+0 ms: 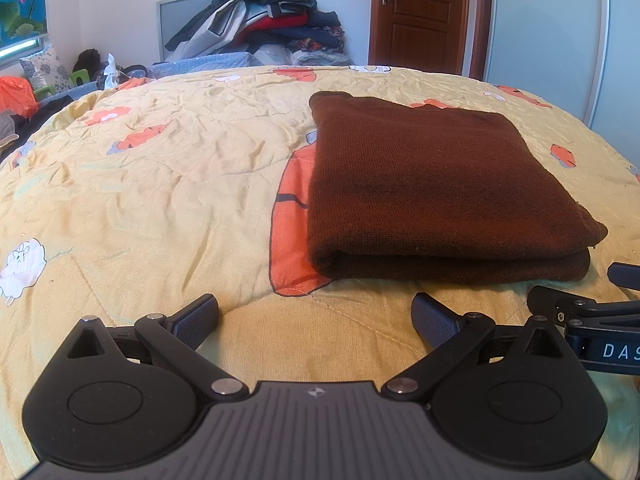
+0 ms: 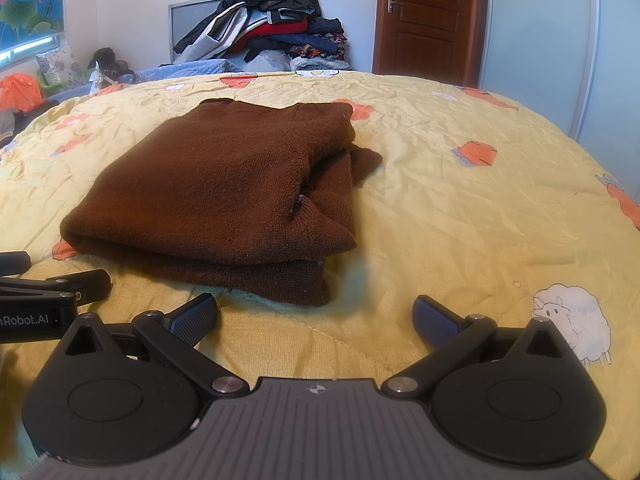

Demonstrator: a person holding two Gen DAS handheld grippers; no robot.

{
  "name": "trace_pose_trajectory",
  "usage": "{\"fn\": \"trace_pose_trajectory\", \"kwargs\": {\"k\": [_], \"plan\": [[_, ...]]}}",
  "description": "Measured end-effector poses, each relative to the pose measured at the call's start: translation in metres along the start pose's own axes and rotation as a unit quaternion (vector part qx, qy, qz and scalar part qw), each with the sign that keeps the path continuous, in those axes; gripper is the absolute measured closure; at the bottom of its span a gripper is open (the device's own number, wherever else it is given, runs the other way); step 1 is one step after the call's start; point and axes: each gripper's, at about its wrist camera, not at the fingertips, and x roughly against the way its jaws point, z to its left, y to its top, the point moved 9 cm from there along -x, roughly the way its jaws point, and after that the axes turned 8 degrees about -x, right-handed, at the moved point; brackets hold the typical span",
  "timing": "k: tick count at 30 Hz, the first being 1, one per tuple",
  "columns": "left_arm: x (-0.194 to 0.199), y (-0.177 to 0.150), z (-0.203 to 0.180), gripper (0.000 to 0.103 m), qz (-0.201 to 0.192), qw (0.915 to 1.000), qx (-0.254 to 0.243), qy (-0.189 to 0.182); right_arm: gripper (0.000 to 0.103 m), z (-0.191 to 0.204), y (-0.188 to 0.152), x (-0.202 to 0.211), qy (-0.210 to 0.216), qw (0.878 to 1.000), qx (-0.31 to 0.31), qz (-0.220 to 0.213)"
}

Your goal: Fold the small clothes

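Observation:
A brown knitted sweater (image 1: 436, 184) lies folded into a thick rectangle on the yellow patterned quilt (image 1: 160, 184). It also shows in the right wrist view (image 2: 224, 192), with a sleeve end sticking out at its right side. My left gripper (image 1: 316, 316) is open and empty, just in front of the sweater's near left corner. My right gripper (image 2: 316, 316) is open and empty, in front of the sweater's near right corner. Each gripper shows at the edge of the other's view: the right one (image 1: 592, 316), the left one (image 2: 44, 292).
A tall pile of clothes (image 1: 272, 12) stands past the far edge of the bed. A brown door (image 1: 420, 12) and a pale wardrobe (image 1: 560, 40) are at the back right. Pillows and orange items (image 1: 16, 96) lie at the far left.

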Motion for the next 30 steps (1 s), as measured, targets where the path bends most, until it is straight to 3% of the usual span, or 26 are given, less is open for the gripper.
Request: {"fn": "trace_pose_trajectory", "kwargs": {"k": [20,30], "plan": [[-0.003,0.0035,0.0001,0.0,0.015,0.9998,0.011,0.01,0.0,0.0001,0.0002,-0.0001,0.0,1.0,0.0,0.0],[-0.0015,0.0012,-0.0006,0.0,0.004,0.9999,0.01,0.012,0.0,-0.0003,0.0003,0.0,-0.001,1.0,0.0,0.0]]}}
